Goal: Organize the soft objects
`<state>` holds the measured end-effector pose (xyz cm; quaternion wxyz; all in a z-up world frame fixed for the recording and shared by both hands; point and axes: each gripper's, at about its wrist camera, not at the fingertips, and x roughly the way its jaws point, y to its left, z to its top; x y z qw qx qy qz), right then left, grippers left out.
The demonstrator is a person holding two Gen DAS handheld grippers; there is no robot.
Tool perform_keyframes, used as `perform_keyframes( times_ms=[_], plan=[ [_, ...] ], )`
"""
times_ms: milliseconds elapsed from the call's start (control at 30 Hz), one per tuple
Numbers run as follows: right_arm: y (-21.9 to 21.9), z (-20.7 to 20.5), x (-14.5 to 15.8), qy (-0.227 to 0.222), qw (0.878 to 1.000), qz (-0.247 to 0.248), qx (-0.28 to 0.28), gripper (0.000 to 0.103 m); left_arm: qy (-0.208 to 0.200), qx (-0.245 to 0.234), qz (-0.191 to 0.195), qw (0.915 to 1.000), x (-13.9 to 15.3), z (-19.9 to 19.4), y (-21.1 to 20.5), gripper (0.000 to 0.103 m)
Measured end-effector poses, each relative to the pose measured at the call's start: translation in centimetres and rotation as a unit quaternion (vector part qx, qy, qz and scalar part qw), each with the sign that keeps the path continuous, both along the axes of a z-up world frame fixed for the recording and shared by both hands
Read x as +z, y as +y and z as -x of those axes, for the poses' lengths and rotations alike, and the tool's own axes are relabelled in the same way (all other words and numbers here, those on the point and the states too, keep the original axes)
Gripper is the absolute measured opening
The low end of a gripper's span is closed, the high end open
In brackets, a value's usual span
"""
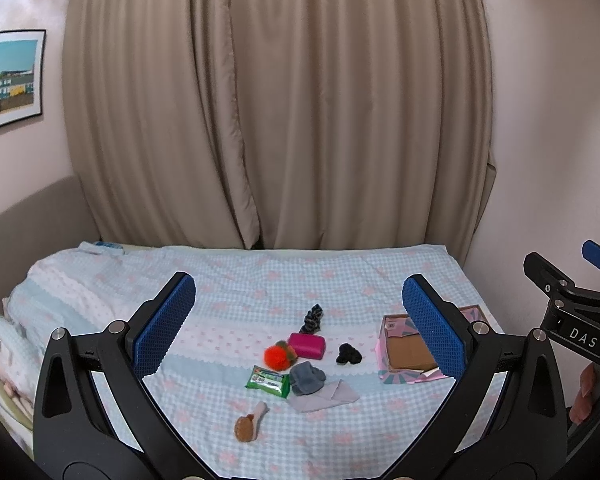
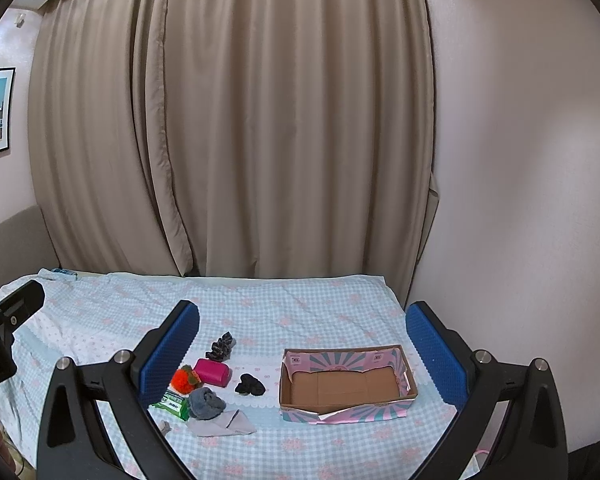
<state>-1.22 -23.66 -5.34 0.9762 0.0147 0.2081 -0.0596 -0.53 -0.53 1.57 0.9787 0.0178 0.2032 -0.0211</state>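
Note:
Small items lie in a cluster on the bed: an orange plush ball (image 1: 277, 356), a magenta pouch (image 1: 307, 345), a dark patterned scrunchie (image 1: 312, 318), a black scrunchie (image 1: 349, 354), a grey sock (image 1: 307, 378) on a pale cloth (image 1: 332, 397), a green wipes pack (image 1: 268, 381) and a brown brush (image 1: 247, 426). An empty open cardboard box (image 2: 346, 386) with pink-teal sides sits to their right. My left gripper (image 1: 300, 328) is open and empty above the cluster. My right gripper (image 2: 302, 356) is open and empty, held above the bed between cluster and box.
The bed (image 2: 300, 304) has a blue-checked floral sheet. A folded quilt (image 1: 52, 300) lies at its left. Beige curtains (image 1: 276, 112) hang behind. A pink wall (image 2: 520, 200) borders the right side. The box also shows in the left wrist view (image 1: 408, 354).

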Motion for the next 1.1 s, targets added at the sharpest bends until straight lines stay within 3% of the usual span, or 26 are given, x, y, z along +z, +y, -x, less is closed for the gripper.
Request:
perform_keyframes(
  times_ms=[267,467,833,1100],
  plan=[
    [0.7,-1.1,-1.2,0.018,0.999,0.003,0.031,0.103,0.025,0.030,0.005,0.9992,-0.9,0.3,1.7,0.103],
    [3.3,-2.1,-5.1,0.044,0.997,0.008,0.057,0.103,0.062,0.034,0.015,0.9974,-5.4,-0.4,5.7,0.103],
    [11.9,-4.8,-16.2,0.112,0.991,-0.025,0.062,0.103,0.138,-0.051,-0.008,0.9891,-17.7,-4.3,13.5,0.103],
    [16.6,-8.6,-26.9,0.168,0.983,-0.042,0.062,0.103,0.214,-0.101,-0.017,0.9714,-29.7,-8.1,15.8,0.103]
  ],
)
